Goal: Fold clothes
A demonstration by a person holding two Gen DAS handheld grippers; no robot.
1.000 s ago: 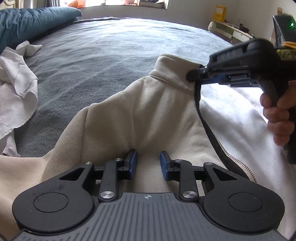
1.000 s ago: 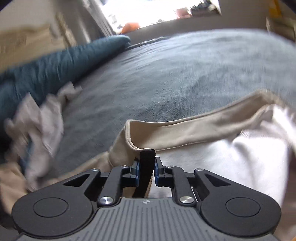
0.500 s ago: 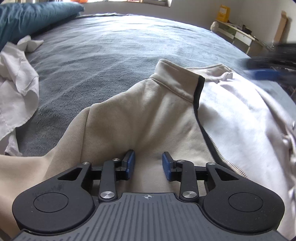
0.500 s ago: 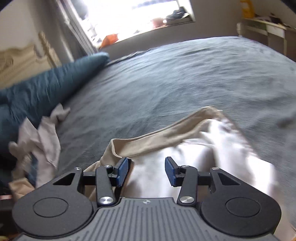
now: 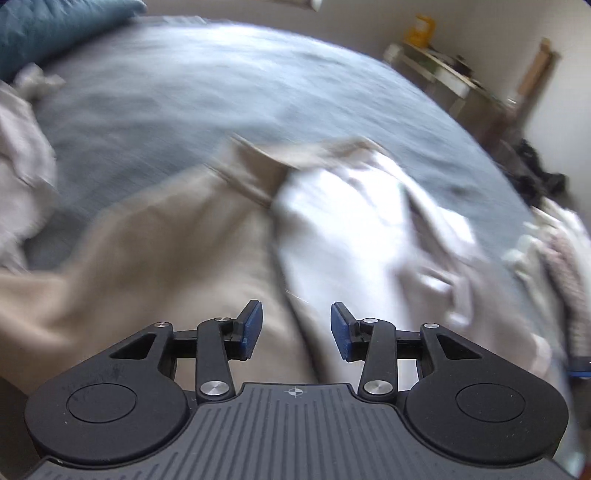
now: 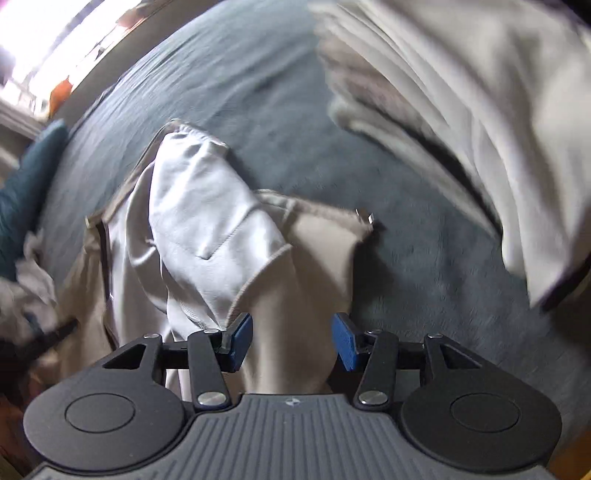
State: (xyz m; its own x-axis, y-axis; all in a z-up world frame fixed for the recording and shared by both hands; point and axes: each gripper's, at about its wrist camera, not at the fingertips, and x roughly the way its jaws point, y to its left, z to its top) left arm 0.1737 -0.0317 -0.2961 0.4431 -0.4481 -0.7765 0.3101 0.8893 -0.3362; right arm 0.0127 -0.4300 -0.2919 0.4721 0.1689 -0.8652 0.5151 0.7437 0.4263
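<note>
Grey bedding (image 5: 207, 110) covered the big bed, and we saw a teal pillow (image 5: 55, 26) at its far end. Our beige jacket (image 5: 177, 251) lay spread on the bed in front of us, open so that its shiny white lining (image 5: 343, 221) showed. Its collar (image 5: 258, 166) pointed away from us, toward the far side of the bed. We held our left tool (image 5: 295, 330) above the jacket, tilted down at it. Its blue pads (image 5: 251, 328) had just been moving apart, and they stood with a gap between them and nothing in it. They did not press on the cloth. Much of that view was blurry. We held our right tool (image 6: 291, 341) over another part of the same jacket (image 6: 303, 280), where a beige flap lay beside the white lining (image 6: 207, 214). Its jaws had just been opening too, and its blue pads (image 6: 240, 338) stood apart with the beige cloth seen between them, but we saw no pad squeezing it. A small metal zipper pull (image 6: 365, 216) sat at the edge of that flap. Some crumpled white clothes (image 5: 22, 177) lay on the bed off to the left. More pale clothes (image 6: 480, 110) lay in a heap on the bed to the right. Against the wall beyond the bed stood a small counter (image 5: 443, 74) with things on it.
</note>
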